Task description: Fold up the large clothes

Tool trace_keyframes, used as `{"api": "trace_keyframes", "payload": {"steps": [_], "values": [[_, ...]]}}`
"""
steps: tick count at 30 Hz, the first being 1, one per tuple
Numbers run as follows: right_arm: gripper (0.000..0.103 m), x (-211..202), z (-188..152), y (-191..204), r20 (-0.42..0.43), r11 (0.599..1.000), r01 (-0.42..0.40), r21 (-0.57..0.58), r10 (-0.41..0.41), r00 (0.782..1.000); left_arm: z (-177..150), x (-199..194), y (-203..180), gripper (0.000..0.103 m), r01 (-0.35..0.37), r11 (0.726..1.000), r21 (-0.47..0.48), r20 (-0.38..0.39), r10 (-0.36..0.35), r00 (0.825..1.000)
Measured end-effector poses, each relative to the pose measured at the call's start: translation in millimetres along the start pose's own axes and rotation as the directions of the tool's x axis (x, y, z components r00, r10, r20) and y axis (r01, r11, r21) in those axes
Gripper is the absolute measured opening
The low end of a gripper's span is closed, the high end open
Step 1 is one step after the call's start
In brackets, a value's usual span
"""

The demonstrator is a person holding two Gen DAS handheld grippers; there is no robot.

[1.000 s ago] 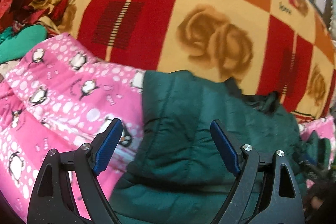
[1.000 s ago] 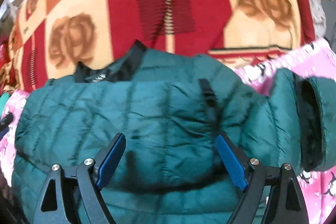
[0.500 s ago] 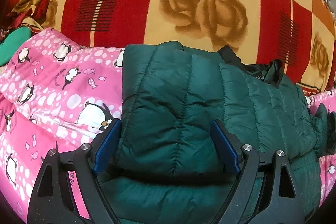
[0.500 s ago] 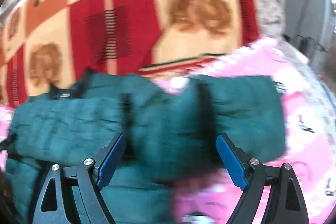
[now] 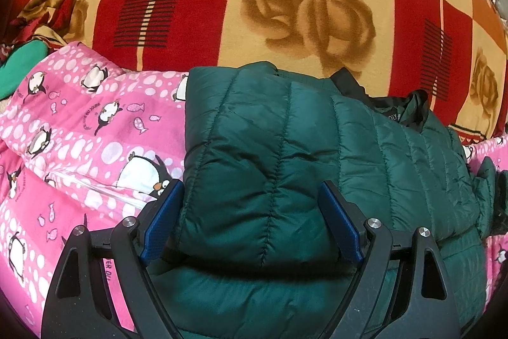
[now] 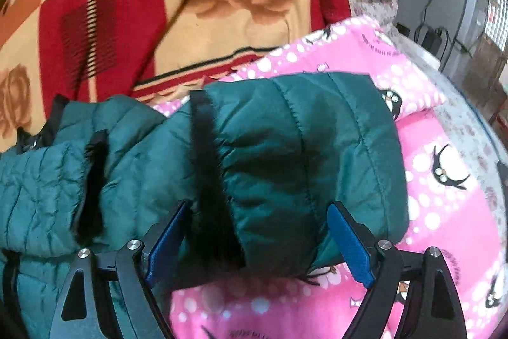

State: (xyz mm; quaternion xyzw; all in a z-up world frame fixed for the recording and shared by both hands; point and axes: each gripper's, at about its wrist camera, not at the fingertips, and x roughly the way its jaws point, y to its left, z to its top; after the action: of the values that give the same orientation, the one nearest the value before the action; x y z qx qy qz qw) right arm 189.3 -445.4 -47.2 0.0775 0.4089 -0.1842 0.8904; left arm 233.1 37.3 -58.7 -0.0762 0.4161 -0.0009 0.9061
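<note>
Both pairs of blue-padded jaws stand wide. Those of the left gripper [image 5: 250,221] straddle a folded-over panel of the dark green quilted puffer jacket [image 5: 285,167], the fabric bulging up between the pads, though whether either pad presses on it cannot be made out. Those of the right gripper [image 6: 257,240] have just been closing a little and bracket the jacket's sleeve [image 6: 304,154], a rounded green roll crossed by a black furry strip; the left pad lies against that strip, while a narrow gap shows at the right pad, so nothing is clamped. Beneath the jacket lies a pink fleece blanket printed with penguins and white dots [image 5: 82,129], showing on both sides of the garment. Past the jacket's dark collar [image 5: 393,107] spreads a red, orange and cream checked blanket with brown roses [image 5: 285,5] and the word "love". Far right in the right wrist view, cables and a grey unit stand blurred.
</note>
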Motion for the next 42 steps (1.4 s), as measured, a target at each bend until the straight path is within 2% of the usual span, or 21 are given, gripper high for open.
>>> {"api": "trace_keyframes", "payload": {"steps": [1,3,4,6,9,16,23,31,37,42], "values": [[0.073,3.2,1.4,-4.9,-0.006,1.000,-0.017,0.017,0.017,1.000,0.1,0.2,0.7,0.086,0.001,1.000,-0.002,-0.001,-0.001,1.000],[0.047,8.9,3.4,-15.0,-0.030,0.998,-0.043,0.051,0.045,0.999,0.8,1.8,1.6,0.086,0.002,1.000,-0.005,-0.003,-0.002,1.000],[0.042,9.2,3.8,-19.5,-0.035,0.996,-0.057,0.065,0.059,0.998,0.7,1.7,2.2,0.086,0.003,1.000,-0.007,-0.004,-0.003,1.000],[0.023,4.4,3.5,-24.8,-0.036,0.993,-0.085,0.079,0.088,0.995,0.6,1.9,2.6,0.086,0.004,1.000,-0.008,-0.004,-0.004,1.000],[0.019,-13.5,2.9,-28.9,-0.024,0.980,-0.173,0.103,0.176,0.984,0.5,1.7,2.8,0.086,0.002,1.000,-0.008,-0.003,-0.002,1.000],[0.018,-74.5,8.1,-14.0,0.055,0.931,-0.354,0.088,0.351,0.935,2.6,-9.0,5.8,0.086,0.006,1.000,-0.021,0.022,-0.005,1.000],[0.018,-119.4,18.1,36.2,0.077,0.884,-0.467,-0.018,0.467,0.881,6.7,-21.5,12.0,0.086,0.031,0.999,-0.041,0.053,-0.029,0.998],[0.018,-127.6,18.2,103.9,0.007,0.814,-0.573,-0.098,0.577,0.817,10.6,-27.3,22.2,0.086,0.082,0.992,-0.091,0.055,-0.077,0.995],[0.018,-119.5,11.8,170.3,-0.066,0.764,-0.620,-0.176,0.620,0.782,13.9,-30.9,31.5,0.086,0.108,0.985,-0.135,0.062,-0.100,0.993],[0.018,-104.7,6.2,207.8,-0.120,0.741,-0.644,-0.189,0.634,0.764,17.3,-34.9,38.6,0.086,0.121,0.980,-0.159,0.075,-0.111,0.991]]}}
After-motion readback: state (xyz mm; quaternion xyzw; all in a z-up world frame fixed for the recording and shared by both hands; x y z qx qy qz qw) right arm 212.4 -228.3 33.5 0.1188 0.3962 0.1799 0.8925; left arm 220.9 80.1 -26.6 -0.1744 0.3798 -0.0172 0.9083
